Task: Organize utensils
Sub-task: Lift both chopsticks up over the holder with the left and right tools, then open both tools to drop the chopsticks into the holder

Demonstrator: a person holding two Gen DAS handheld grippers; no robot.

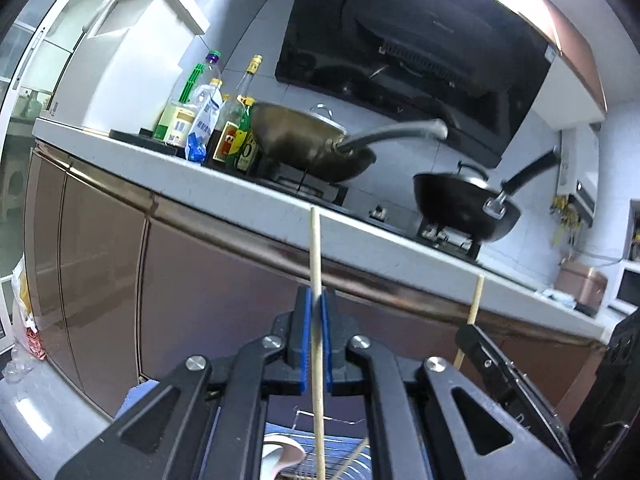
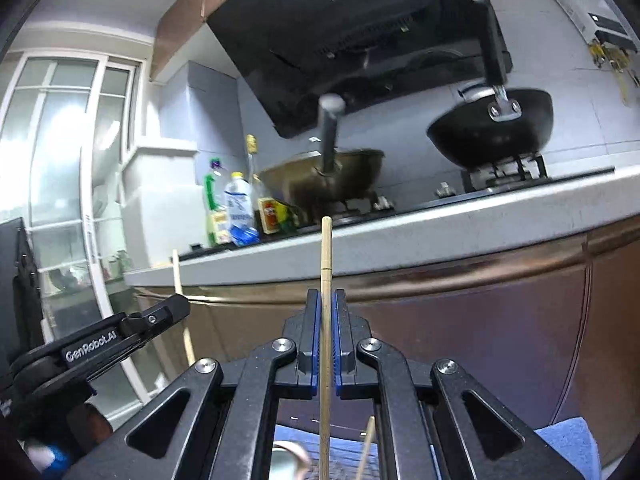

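Note:
My left gripper point(image 1: 316, 300) is shut on a pale wooden chopstick point(image 1: 315, 248) that stands upright between the blue pads. My right gripper point(image 2: 328, 298) is shut on a second wooden chopstick point(image 2: 326, 248), also upright. Each gripper shows in the other's view: the right one point(image 1: 472, 330) with its chopstick point(image 1: 477, 296) at the right, the left one point(image 2: 172, 306) with its chopstick point(image 2: 177, 272) at the left. Below the grippers lie a wire rack point(image 1: 348, 460), a white spoon point(image 1: 282, 458) and another chopstick point(image 2: 366, 452).
Ahead is a white counter edge point(image 1: 240, 196) over brown cabinet doors point(image 1: 200, 280). On the hob stand a bronze wok point(image 1: 304, 140) and a black wok point(image 1: 464, 204). Bottles point(image 1: 208, 120) crowd the counter's left. A range hood point(image 1: 400, 60) hangs above. A blue cloth point(image 2: 568, 440) lies low right.

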